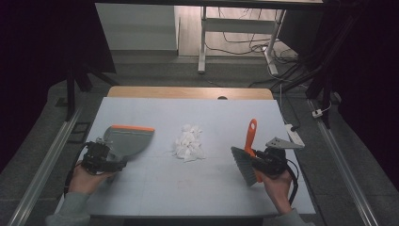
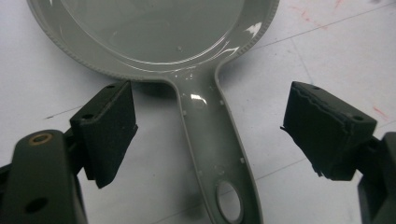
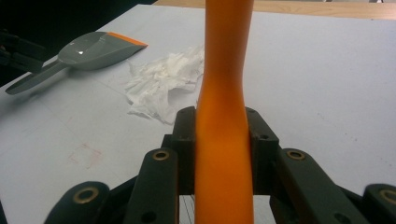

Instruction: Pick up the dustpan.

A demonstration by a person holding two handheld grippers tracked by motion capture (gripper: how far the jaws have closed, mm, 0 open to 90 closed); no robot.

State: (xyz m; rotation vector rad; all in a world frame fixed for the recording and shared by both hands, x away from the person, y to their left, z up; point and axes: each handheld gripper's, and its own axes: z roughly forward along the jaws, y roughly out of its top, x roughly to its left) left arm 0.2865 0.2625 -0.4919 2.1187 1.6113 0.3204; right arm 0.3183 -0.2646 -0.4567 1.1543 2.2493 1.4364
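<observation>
A grey dustpan (image 1: 126, 139) with an orange front lip lies at the table's left; its handle (image 2: 215, 144) runs between the jaws of my left gripper (image 2: 208, 133), which stands open, pads apart from the handle on both sides. My right gripper (image 1: 263, 162) is shut on the orange handle (image 3: 224, 116) of a hand brush (image 1: 249, 150), whose grey bristles (image 1: 242, 165) hang near the table at the right. A heap of crumpled white paper (image 1: 189, 143) sits mid-table between dustpan and brush. The same dustpan (image 3: 91, 49) and paper (image 3: 163, 84) appear in the right gripper view.
The white table top (image 1: 202, 188) rests on a wooden table (image 1: 188, 92). A white power strip (image 1: 294, 134) lies at the right edge. Metal rails (image 1: 42, 169) run along both sides on the floor, and a desk frame with cables (image 1: 235, 37) stands behind.
</observation>
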